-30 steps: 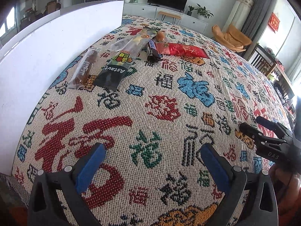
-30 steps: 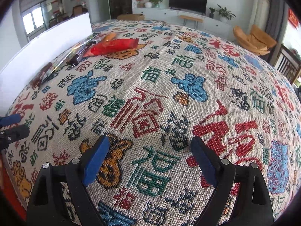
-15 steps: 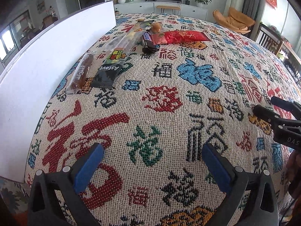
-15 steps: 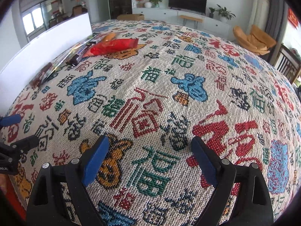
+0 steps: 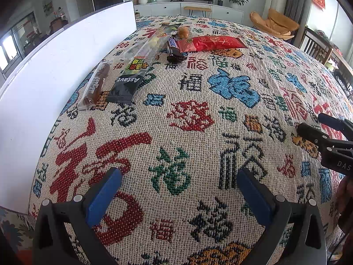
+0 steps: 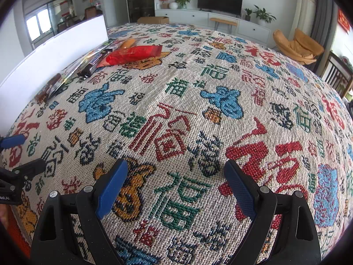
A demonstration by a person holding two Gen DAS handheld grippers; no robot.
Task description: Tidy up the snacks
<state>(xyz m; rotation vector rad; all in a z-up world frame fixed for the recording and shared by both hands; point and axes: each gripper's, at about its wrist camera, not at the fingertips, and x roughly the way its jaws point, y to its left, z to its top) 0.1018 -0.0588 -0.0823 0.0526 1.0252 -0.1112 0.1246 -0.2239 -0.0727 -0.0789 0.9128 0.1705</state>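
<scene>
Several snacks lie at the far left of the patterned tablecloth (image 5: 192, 119): a red packet (image 5: 209, 43), a dark chocolate bar (image 5: 174, 48), a long black-and-clear candy bag (image 5: 141, 61), a brown sausage stick (image 5: 94, 86) and a small orange bun (image 5: 183, 32). The red packet (image 6: 132, 55) and the bar (image 6: 92, 63) also show in the right wrist view. My left gripper (image 5: 176, 190) is open and empty near the table's front. My right gripper (image 6: 176, 181) is open and empty, to the right of the left one.
A white board (image 5: 55, 70) stands upright along the table's left edge, right beside the snacks. Wooden chairs (image 5: 317, 46) stand past the table's right side. A TV cabinet (image 5: 189, 11) and an orange armchair (image 5: 278, 25) are across the room.
My left gripper has swung to the right and edged forward, so the snacks sit more centred in its view. My right gripper has barely moved. Both stay open.
</scene>
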